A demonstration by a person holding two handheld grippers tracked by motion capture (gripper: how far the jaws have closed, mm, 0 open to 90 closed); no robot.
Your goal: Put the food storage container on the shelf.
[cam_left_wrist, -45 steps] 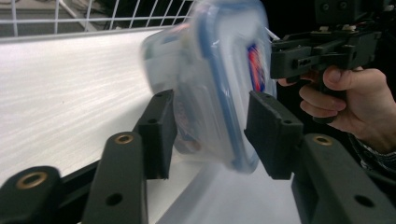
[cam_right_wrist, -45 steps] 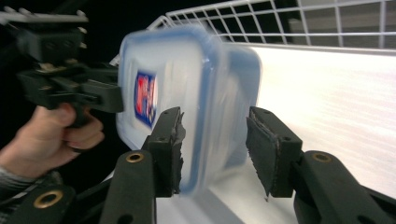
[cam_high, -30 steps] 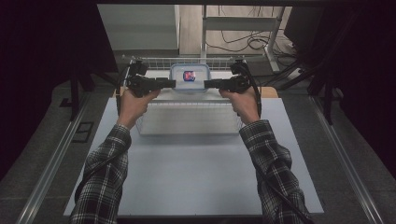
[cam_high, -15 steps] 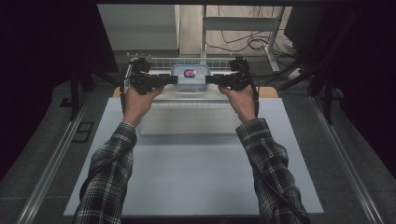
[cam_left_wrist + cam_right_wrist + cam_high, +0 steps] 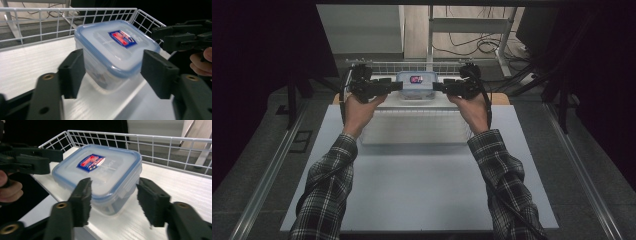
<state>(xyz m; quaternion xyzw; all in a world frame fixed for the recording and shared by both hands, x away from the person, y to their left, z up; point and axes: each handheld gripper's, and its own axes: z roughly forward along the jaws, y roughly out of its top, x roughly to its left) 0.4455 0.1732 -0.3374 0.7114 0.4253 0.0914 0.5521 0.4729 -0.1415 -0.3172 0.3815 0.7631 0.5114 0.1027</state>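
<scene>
Clear plastic box with a blue-rimmed lid (image 5: 416,85) now sits farther back on the white wire-railed shelf (image 5: 392,67), both grippers having pushed forward.

Left gripper (image 5: 113,71): jaws spread, straddling its corner.

Right gripper (image 5: 113,197): jaws likewise spread. A two-sided grasp looks imminent.

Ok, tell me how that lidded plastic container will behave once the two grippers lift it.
The plastic container looks rigid, so it probably won't flex much between the fingers. Its smooth translucent walls may be slippery, though the blue lid rim overhangs and could catch on the fingers. The contents are unclear, so I cannot judge its weight. Flat-based and squat, it seems unlikely to roll.
</scene>
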